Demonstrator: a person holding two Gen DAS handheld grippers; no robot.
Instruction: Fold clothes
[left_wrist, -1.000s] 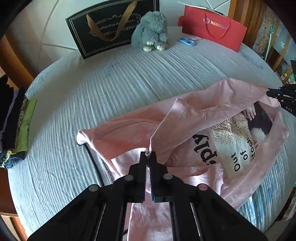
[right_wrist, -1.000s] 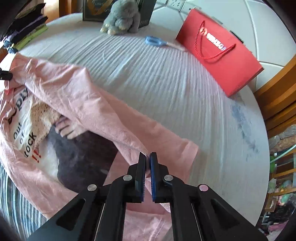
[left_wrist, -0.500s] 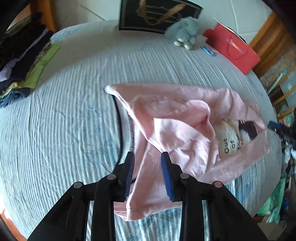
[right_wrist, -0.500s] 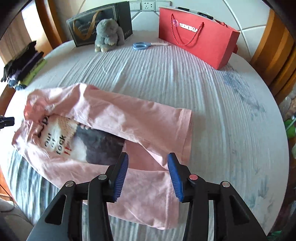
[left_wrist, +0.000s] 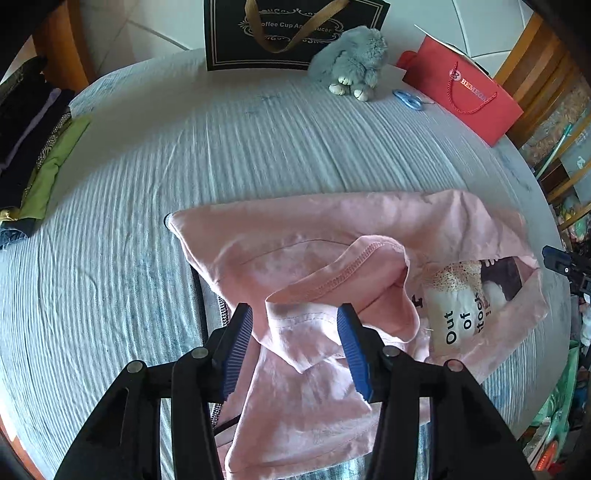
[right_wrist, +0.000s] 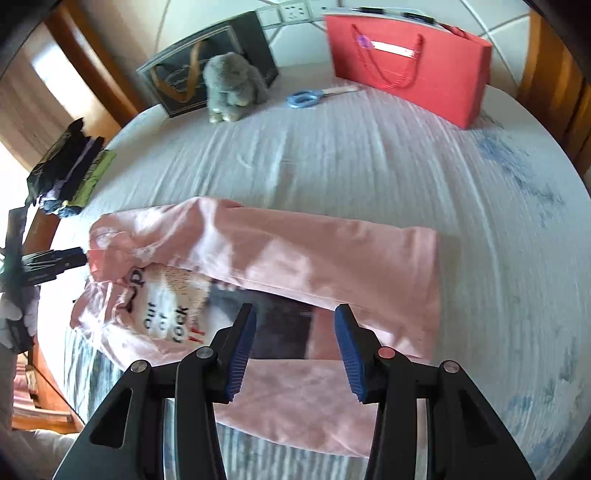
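Note:
A pink T-shirt (left_wrist: 295, 236) with an "Out of stock" print lies on the striped cloth, its far long edge folded over the print. In the left wrist view a hemmed sleeve flap lies crumpled on top. My left gripper (left_wrist: 295, 314) hovers over that flap with its jaws opening; the fabric lies below them and the pads do not press it. In the right wrist view the shirt (right_wrist: 295, 251) stretches across. My right gripper (right_wrist: 295, 314) stands open above the dark part of the print, gripping nothing. Each gripper shows at the other view's edge, the right gripper (left_wrist: 565, 262) and the left gripper (right_wrist: 55, 262).
At the back stand a black gift bag (left_wrist: 291, 33), a grey plush rabbit (left_wrist: 351, 62), blue scissors (left_wrist: 408, 99) and a red paper bag (left_wrist: 461, 92). A stack of folded clothes (left_wrist: 33, 147) sits at the left edge. The striped surface (left_wrist: 258, 147) drops off at the front.
Both grippers were shut on the shirt's edge a second ago. Both have let go and opened, and the shirt now lies folded on the cloth. The left jaws are wider than half a second ago.

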